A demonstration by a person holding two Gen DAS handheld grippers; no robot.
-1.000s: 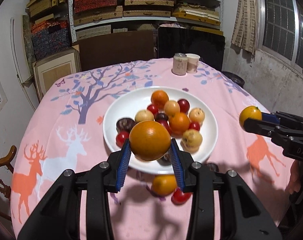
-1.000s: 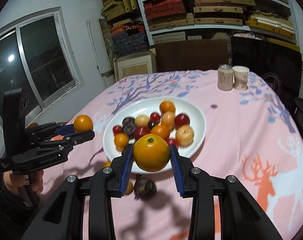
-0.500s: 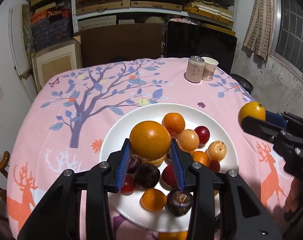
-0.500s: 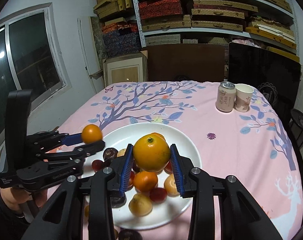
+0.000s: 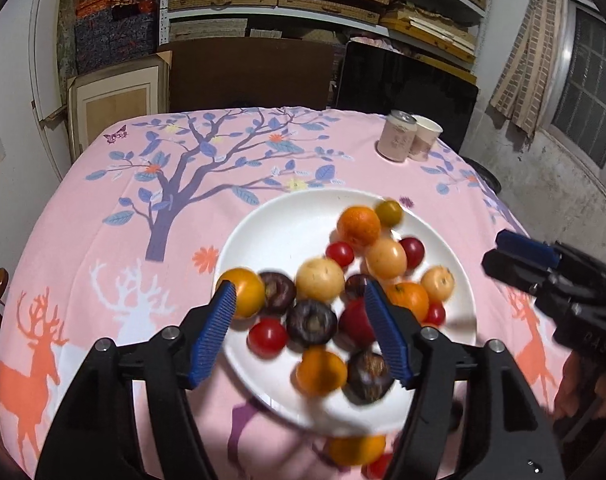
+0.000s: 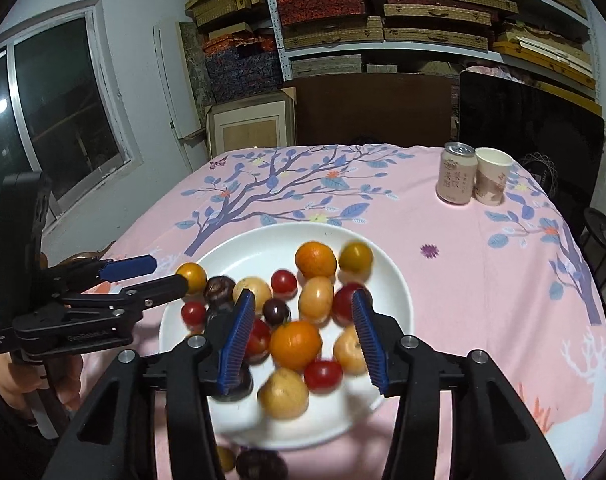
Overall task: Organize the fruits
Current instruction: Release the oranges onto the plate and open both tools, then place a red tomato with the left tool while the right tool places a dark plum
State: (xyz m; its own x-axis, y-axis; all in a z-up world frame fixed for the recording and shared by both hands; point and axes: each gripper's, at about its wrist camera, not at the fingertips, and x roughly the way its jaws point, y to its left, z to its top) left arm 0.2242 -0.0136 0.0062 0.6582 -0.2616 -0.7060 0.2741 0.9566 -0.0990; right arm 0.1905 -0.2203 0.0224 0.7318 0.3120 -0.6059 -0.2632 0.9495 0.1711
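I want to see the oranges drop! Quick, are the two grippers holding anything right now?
Left gripper: open, holding nothing, above the white plate of fruit.
Right gripper: open, holding nothing, above the same plate.

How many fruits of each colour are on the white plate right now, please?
On the white plate:
Orange or yellow fruits: 8
Red fruits: 5
Dark purple fruits: 4
Total: 17
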